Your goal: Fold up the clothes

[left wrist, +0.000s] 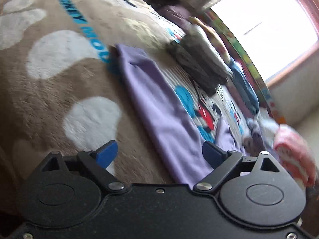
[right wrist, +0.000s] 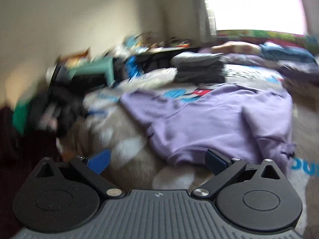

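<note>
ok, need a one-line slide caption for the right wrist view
Right gripper, jaws open and empty, faces a lavender garment spread on the patterned blanket, folded grey stack behind.

Lilac garment [right wrist: 219, 119] – soft matt knit cloth, smooth, loosely creased. Blanket [left wrist: 49, 91] beneath – plush fleece, fuzzy nap, printed patches. Left gripper [left wrist: 159, 155] – matt black speckled plastic, blue pads, shiny metal pivots. Folded grey stack [right wrist: 199, 67] – matt cloth.
</note>
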